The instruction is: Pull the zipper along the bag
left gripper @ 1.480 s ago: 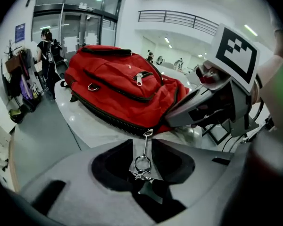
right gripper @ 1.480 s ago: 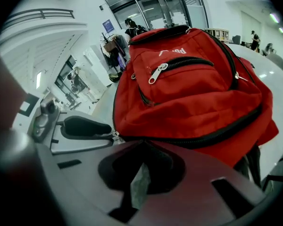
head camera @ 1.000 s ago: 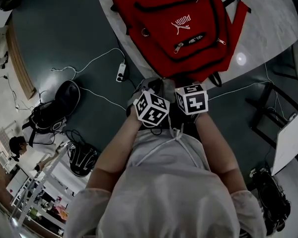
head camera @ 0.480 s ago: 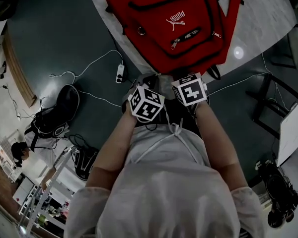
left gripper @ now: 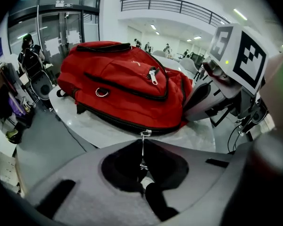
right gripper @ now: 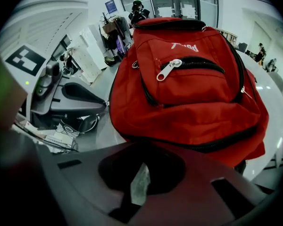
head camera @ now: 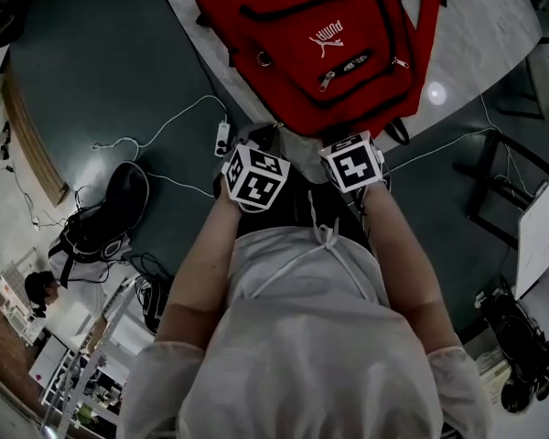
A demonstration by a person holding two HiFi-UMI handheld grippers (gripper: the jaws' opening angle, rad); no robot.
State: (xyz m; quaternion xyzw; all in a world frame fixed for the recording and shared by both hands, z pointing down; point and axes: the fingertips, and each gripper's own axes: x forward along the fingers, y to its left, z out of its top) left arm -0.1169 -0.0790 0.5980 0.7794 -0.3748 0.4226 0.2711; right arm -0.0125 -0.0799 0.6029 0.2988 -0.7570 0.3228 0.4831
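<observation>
Now the red bag (head camera: 316,53) is lying flat on the white table (head camera: 476,48). Its bottom end is pointing at the person and its top end is pointing away. The left gripper (left gripper: 143,171) is pinching the thin metal zipper pull (left gripper: 143,149) with its jaws squeezed together, so it looks ready to drag it. The pull is sticking straight out from the bag toward the gripper, in a tight line. The black zipper (left gripper: 118,124) is running sideways along the bag's near edge, so I think the pull needs to go sideways too. The right gripper (right gripper: 140,182) is sitting just beside that edge. Its jaws are a little apart and holding nothing, maybe getting ready to keep the bag from sliding.
</observation>
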